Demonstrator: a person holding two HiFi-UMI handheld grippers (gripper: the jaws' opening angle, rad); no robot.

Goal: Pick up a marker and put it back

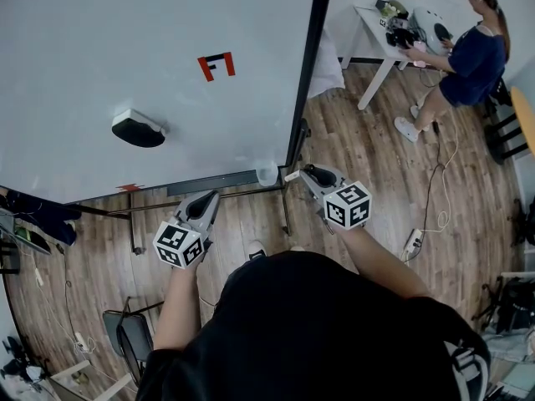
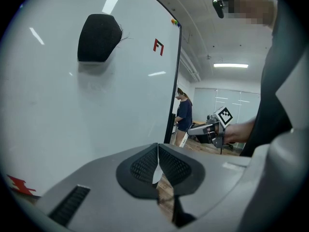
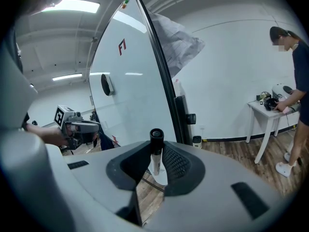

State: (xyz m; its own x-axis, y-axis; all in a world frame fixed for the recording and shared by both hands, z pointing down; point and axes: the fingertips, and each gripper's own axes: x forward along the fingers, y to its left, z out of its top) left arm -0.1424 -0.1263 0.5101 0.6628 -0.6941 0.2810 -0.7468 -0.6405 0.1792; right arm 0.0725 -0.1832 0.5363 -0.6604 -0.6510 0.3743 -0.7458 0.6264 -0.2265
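gripping marker point(image 3: 155, 157), right gripper point(image 3: 156, 167); black cap point(image 3: 156, 135) plain in right gripper view only

Left gripper point(image 2: 158, 166): jaws together, nothing between them. It points forward and slightly down, held out on the bare left forearm point(image 1: 177, 307).

Right gripper point(image 3: 157, 159): pads pressed on a marker point(image 3: 155, 151), black cap up. It points forward and a little down, on the right forearm point(image 1: 380, 266).

The grippers are well apart, at about the same height.
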